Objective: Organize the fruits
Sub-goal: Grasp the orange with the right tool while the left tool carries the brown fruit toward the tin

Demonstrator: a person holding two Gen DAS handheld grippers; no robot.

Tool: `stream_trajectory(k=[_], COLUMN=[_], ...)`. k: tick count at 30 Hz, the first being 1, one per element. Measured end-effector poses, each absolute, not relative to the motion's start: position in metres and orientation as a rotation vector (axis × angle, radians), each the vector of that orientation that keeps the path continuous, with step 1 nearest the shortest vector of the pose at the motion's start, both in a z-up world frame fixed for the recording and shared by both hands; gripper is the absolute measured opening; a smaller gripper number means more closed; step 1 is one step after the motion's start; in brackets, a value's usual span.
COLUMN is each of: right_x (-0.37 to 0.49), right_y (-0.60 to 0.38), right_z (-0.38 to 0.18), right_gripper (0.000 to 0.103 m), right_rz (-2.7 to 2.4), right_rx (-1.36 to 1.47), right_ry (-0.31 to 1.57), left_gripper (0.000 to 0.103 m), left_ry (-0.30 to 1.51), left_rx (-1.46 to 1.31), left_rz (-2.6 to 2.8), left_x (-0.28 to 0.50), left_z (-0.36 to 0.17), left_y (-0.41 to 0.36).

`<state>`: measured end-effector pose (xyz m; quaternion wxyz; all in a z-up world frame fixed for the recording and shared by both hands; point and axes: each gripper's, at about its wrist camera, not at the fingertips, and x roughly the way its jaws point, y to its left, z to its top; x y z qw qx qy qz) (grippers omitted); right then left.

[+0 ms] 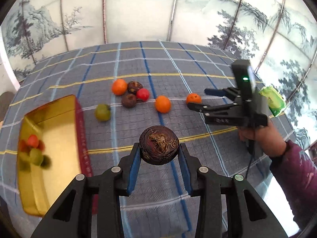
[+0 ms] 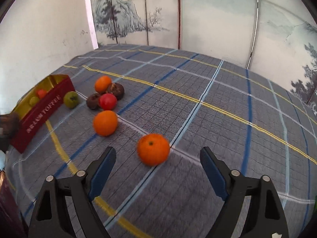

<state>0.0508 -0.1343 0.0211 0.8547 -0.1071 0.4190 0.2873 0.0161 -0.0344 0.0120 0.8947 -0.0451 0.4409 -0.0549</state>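
My left gripper (image 1: 159, 147) is shut on a dark brown wrinkled fruit (image 1: 159, 144), lifted above the checked cloth. To its left lies a red box with a gold inside (image 1: 59, 119), several small fruits in its near corner. On the cloth sit a green fruit (image 1: 102, 112), a cluster of an orange (image 1: 119, 86), two dark fruits (image 1: 129, 100) and a red one (image 1: 142, 94), then a lone orange (image 1: 162, 104). My right gripper (image 2: 158, 151) stands open, a blurred orange (image 2: 153, 148) just ahead between its fingertips, not touched.
A green packet (image 1: 272, 101) lies near the table's right edge. A hand and purple sleeve (image 1: 293, 168) hold the right gripper. A painted folding screen (image 2: 198, 19) stands behind the table. The box (image 2: 45, 107) is at the far left in the right wrist view.
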Motion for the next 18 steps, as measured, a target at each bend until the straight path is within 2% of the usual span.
stream_trajectory(k=[1,3,4,5,6,18], right_x=[0.054,0.061,0.062,0.061,0.060,0.035], right_y=[-0.132,-0.129,-0.127,-0.127,-0.127,-0.165], right_z=[0.019,0.012,0.009,0.010,0.010,0.013], right_gripper=[0.075,0.050,0.046,0.037,0.034,0.033], right_rz=[0.604,0.598,0.597,0.606,0.608,0.493], right_rx=[-0.223,-0.226,-0.226,-0.215,-0.201,0.036], right_ry=[0.897,0.938,0.963,0.961,0.966,0.977], left_gripper=[0.039,0.039,0.039,0.039,0.039,0.039], left_ry=[0.907,0.900,0.898,0.895,0.893,0.895], left_rx=[-0.094,-0.100,-0.103,-0.106,-0.108,-0.088], left_rz=[-0.102,-0.079,-0.069,-0.053,-0.031,0.192], left_x=[0.011,0.004,0.001,-0.003,-0.006,-0.034], left_z=[0.015,0.018,0.019,0.019,0.019,-0.007], left_y=[-0.030,-0.022,-0.019,-0.014,-0.008,0.056])
